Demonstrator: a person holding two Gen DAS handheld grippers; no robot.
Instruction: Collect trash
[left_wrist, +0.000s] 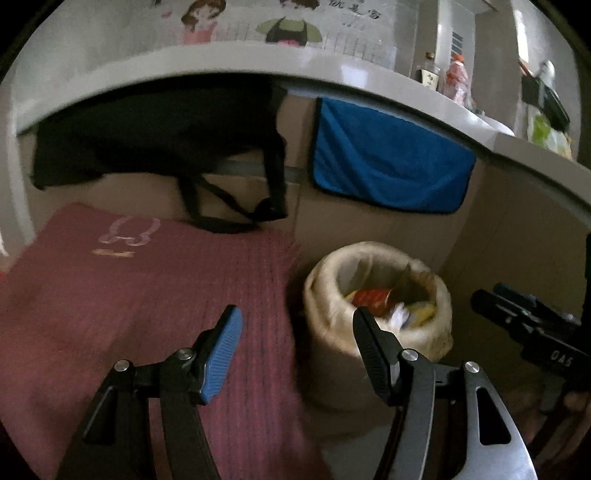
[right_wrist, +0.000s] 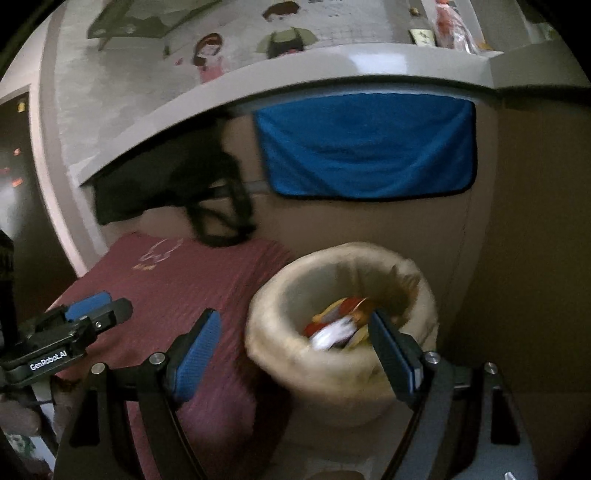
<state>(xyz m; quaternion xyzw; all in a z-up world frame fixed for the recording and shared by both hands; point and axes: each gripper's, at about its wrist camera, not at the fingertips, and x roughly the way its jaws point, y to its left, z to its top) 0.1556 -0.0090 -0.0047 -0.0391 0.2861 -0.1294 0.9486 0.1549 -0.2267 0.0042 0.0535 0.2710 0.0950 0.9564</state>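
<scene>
A long grey worktop curves across the top of both views, with cartoon pictures of children on the wall behind it and some writing too blurry to read. Under it sits a big red mat with a pale looping drawing on it and a small mark below that cannot be read. A black bag with long straps hangs from the worktop edge down onto the mat. Next to the bag hangs a bright blue cloth with a dark border. Below the cloth, just beside the mat, stands the trash bin, a round tub lined with a pale plastic bag folded over its rim. Inside it lies the trash: red, yellow and white wrappers, all blurry. On the far right of the worktop stand a dark bottle with a label and an orange bottle; the label is too small to read. The left hand-held gripper is spread wide with nothing between its blue pads, over the edge of the mat and the bin. The right hand-held gripper is spread wide too, holding nothing, right over the near rim of the bin. In the right view the side of the left one reads "GenRobot.AI".
</scene>
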